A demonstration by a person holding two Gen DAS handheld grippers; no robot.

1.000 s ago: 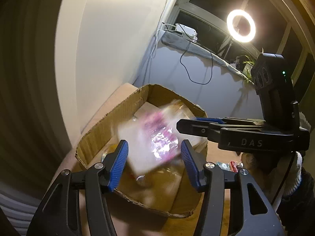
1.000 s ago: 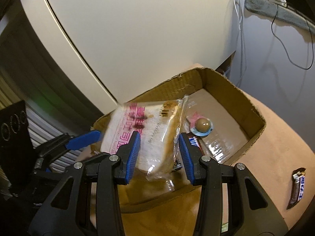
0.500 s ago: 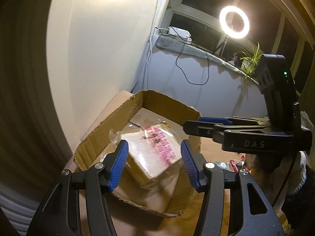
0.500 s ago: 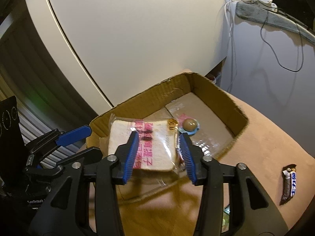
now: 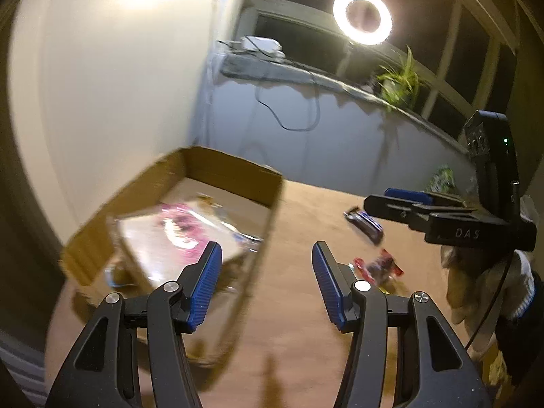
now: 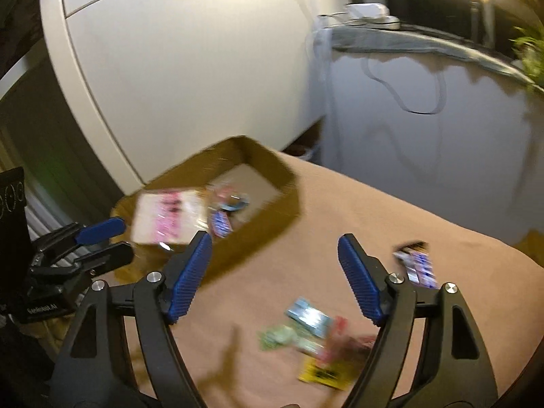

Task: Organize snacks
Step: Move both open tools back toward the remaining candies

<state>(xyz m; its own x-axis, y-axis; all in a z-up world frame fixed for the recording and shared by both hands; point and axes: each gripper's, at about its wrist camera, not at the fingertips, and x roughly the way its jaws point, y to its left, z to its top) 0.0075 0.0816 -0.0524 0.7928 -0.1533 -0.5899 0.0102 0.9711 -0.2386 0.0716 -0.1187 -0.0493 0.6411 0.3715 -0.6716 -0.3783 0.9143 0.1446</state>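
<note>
An open cardboard box [image 5: 234, 173] [image 6: 272, 170] stands on the brown table. Inside it lies a clear bread packet with pink print [image 5: 176, 234] [image 6: 166, 217], next to a small blue snack bar [image 6: 221, 224] and a round blue sweet [image 6: 234, 204]. My left gripper [image 5: 267, 268] is open and empty, over the box's right wall. My right gripper [image 6: 273, 275] has its jaws opening, with nothing between them, above the bare table to the right of the box. Loose snacks lie on the table: a dark wrapped bar [image 5: 365, 224] [image 6: 416, 267], a red packet [image 5: 377, 267], and a pile of green, blue and yellow packets [image 6: 312, 340].
A white curved panel [image 6: 190, 68] rises behind the box. A grey ledge [image 6: 408, 42] with a power strip and hanging cables runs along the back wall. A ring light [image 5: 362, 17] and a plant [image 5: 399, 81] stand at the window. A gloved hand [image 5: 476, 278] holds the right gripper.
My right gripper let go of the bread packet, which now lies in the box, and its jaws spread wide. Both grippers swung right, away from the box toward the loose snacks.
</note>
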